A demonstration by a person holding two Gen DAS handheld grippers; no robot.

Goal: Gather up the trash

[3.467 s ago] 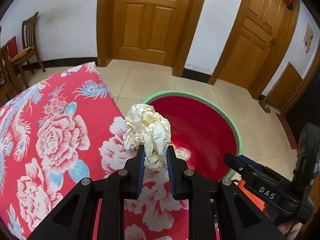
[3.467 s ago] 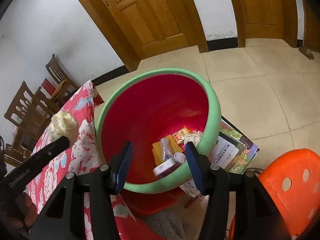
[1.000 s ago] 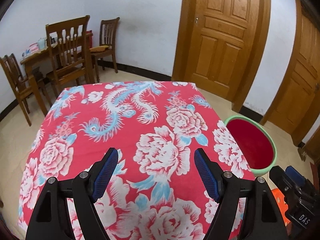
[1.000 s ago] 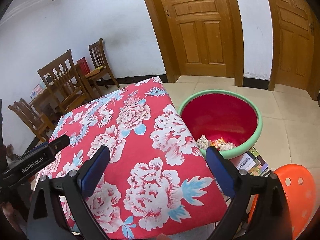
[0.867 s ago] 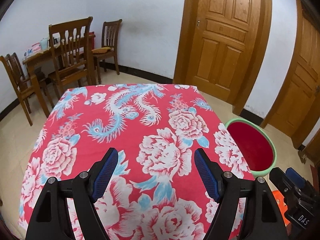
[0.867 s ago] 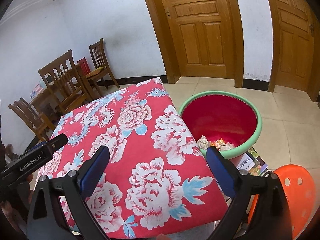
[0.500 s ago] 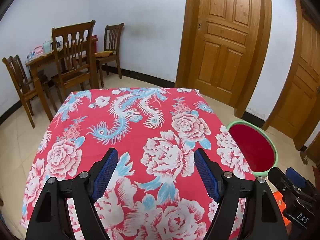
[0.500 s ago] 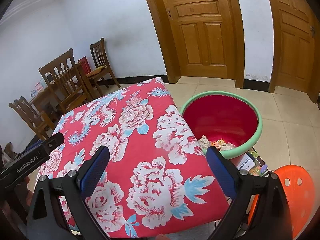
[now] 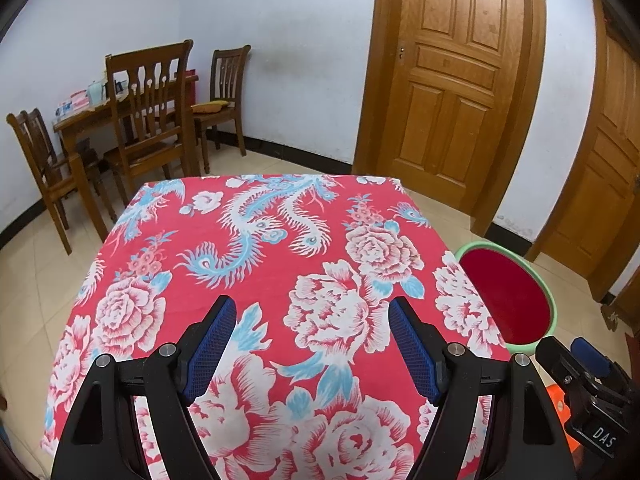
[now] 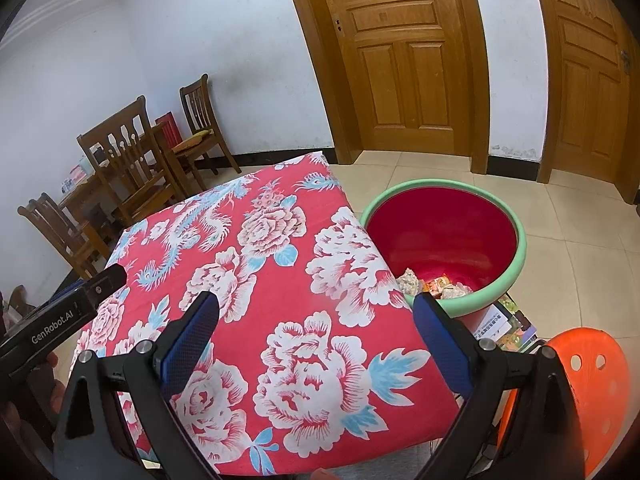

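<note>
Along the bottom of both wrist views the black gripper arms frame a table (image 9: 256, 280) covered in a red cloth printed with white peonies and blue phoenixes. The left gripper (image 9: 312, 344) hovers over the near half of the cloth with its blue-padded fingers (image 9: 212, 344) spread wide apart, nothing between them. The right gripper (image 10: 316, 336) hangs above the cloth's near right corner — its jaws equally wide, gripping nothing.

At the right of the left view, and right of centre in the right view, a red basin with a pale green rim (image 10: 516, 248) stands on the tiled floor just beside the table's edge. The trash (image 10: 436, 284) — a crumpled pale wad and some orange and yellow wrappers — lies at the bottom of the basin, on the side nearest the camera. Printed booklets (image 10: 504, 324) lie on the floor under the basin's near edge, and an orange perforated stool (image 10: 592, 384) fills the lower right of the right view. At the left of both frames stand wooden chairs (image 9: 152, 120) around a wooden table; two panelled wooden doors (image 10: 404, 56) fill the upper right.
</note>
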